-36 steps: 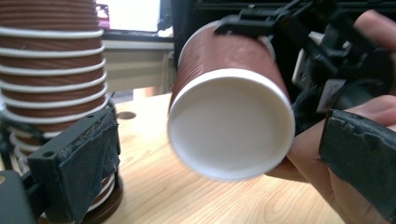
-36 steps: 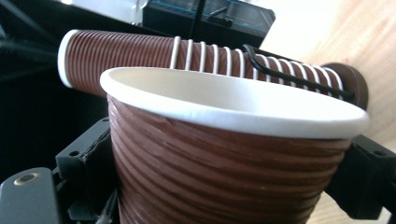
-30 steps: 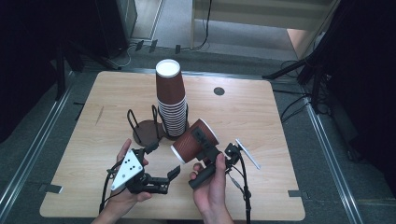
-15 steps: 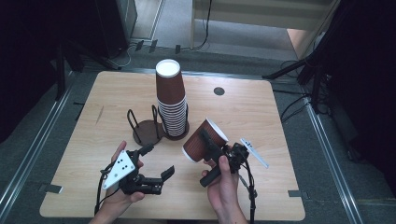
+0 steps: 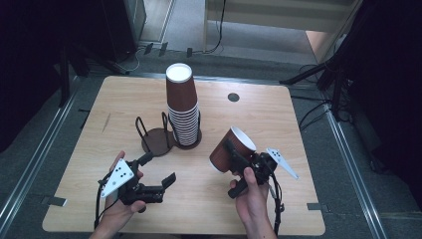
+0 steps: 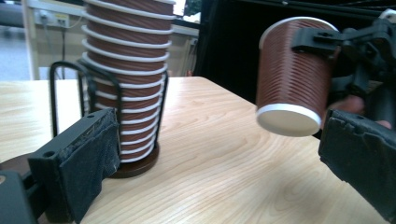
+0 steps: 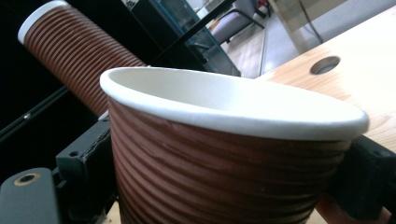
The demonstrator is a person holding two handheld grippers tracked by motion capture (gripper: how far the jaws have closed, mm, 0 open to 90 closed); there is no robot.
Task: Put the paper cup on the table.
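Observation:
A tall stack of brown ribbed paper cups [image 5: 181,107] stands upside down in a black wire holder near the table's middle, also seen in the left gripper view [image 6: 126,70]. My right gripper [image 5: 234,168] is shut on a single brown cup [image 5: 230,148], held tilted above the table with its white rim up and to the right. In the right gripper view this cup [image 7: 224,158] sits between the two jaws. My left gripper [image 5: 158,170] is open and holds nothing, left of the cup. Its fingers [image 6: 84,158] frame the held cup [image 6: 292,79].
A second wire holder [image 5: 157,139] with a round dark base stands just left of the stack. A small round hole [image 5: 233,97] is in the wooden table [image 5: 278,124] toward the back right. Cables trail off the front edge.
The right gripper has carried the cup to the right, away from the left gripper. The left gripper has drifted slightly left and stays open.

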